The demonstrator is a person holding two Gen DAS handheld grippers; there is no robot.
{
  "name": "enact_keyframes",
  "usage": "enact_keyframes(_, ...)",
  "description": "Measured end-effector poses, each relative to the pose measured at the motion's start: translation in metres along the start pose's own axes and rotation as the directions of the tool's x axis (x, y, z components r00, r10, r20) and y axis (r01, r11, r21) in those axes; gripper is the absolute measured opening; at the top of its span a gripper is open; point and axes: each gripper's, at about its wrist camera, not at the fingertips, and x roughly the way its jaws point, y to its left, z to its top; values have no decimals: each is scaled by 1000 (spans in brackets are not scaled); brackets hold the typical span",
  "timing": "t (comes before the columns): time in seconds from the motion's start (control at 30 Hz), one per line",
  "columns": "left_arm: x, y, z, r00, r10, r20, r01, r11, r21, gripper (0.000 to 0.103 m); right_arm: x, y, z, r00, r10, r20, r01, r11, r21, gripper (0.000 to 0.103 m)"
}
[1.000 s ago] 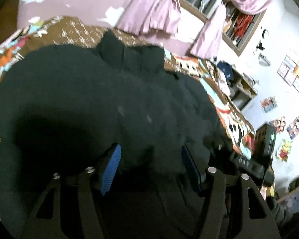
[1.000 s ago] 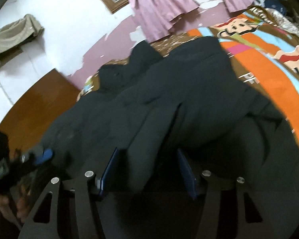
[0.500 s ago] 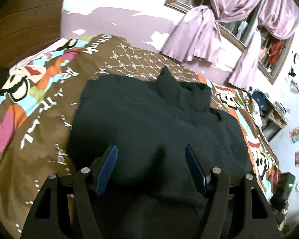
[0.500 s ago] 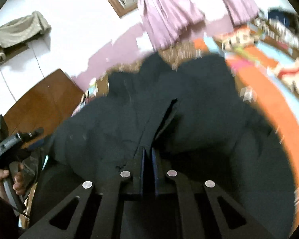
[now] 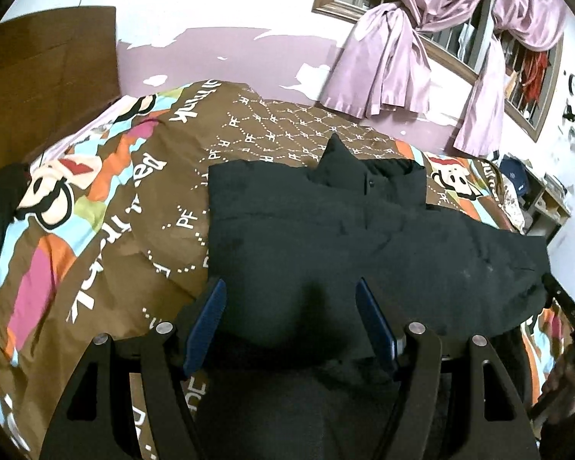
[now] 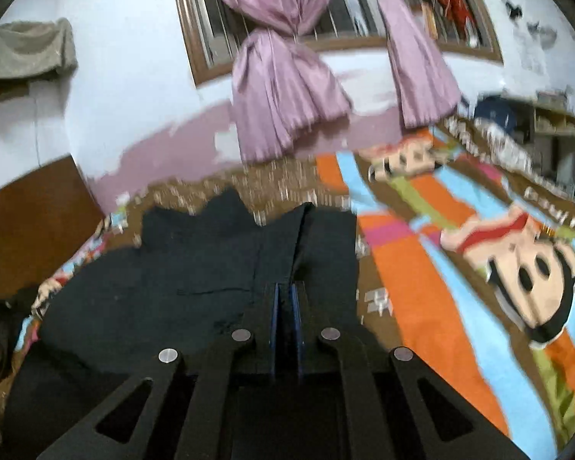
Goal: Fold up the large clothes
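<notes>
A large black jacket (image 5: pixel 364 241) lies spread on a bed with a brown cartoon-print cover (image 5: pixel 134 199); its collar points to the far wall. My left gripper (image 5: pixel 291 306) is open above the jacket's near part, with cloth between and under its blue pads. In the right wrist view the jacket (image 6: pixel 172 276) lies left of centre. My right gripper (image 6: pixel 285 299) is shut on a raised fold of the jacket's edge, which runs up and away from the pads (image 6: pixel 276 314).
A wooden headboard (image 5: pixel 38 88) stands at the left. Purple curtains (image 5: pixel 395 57) hang over a window on the far wall. A shelf unit (image 6: pixel 548 134) stands beyond the bed's right side. The bed cover (image 6: pixel 460 268) lies bare to the right of the jacket.
My right gripper has closed on the jacket's edge and lifted it toward the right. My left gripper has drawn back and up, still open, so more of the bed shows.
</notes>
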Motion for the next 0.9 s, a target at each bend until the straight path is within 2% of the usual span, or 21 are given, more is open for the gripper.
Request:
enact_keyframes(0.13, 13, -1, 4, 1000, 14, -15, -14, 999, 41, 64, 22, -7, -16, 996, -11, -85, 12, 1000, 11, 8)
enact_keyframes(0.23, 33, -10, 6, 998, 26, -54, -20, 994, 107, 64, 17, -10, -11, 996, -61, -61, 62, 998, 18, 11)
enact_keyframes(0.3, 45, -20, 5, 997, 17, -70, -6, 987, 158, 64, 10, -7, 1, 995, -96, -11, 96, 995, -21, 28)
enact_keyframes(0.33, 51, -25, 4, 997, 16, -75, -2, 984, 180, 64, 8, -5, 6, 997, -76, 8, 76, 997, -30, 38)
enact_keyframes(0.4, 63, -35, 2, 996, 7, -89, 11, 979, 205, 64, 12, 3, 14, 1000, -18, -3, 17, 998, -58, 39)
enact_keyframes(0.47, 75, -42, 1, 995, -18, -103, 41, 972, 230, 64, 28, 18, 17, 996, 51, -76, -59, 992, -110, 39)
enact_keyframes(0.5, 82, -49, -2, 994, -18, -111, 46, 967, 251, 64, 41, 27, 15, 987, 93, -131, -111, 985, -134, 39)
enact_keyframes(0.6, 103, -58, -9, 991, 23, -134, 17, 956, 294, 64, 67, 48, 0, 962, 141, -233, -184, 967, -176, 39)
enact_keyframes(0.7, 122, -58, -17, 980, 76, -185, -13, 948, 319, 64, 87, 57, -16, 947, 125, -295, -191, 960, -207, 40)
enact_keyframes(0.77, 132, -54, -23, 975, 86, -207, -17, 948, 317, 65, 99, 59, -23, 941, 101, -324, -181, 957, -226, 40)
enact_keyframes(0.9, 140, -53, -31, 974, 96, -205, -25, 946, 325, 66, 110, 50, -28, 931, 125, -344, -196, 964, -182, 40)
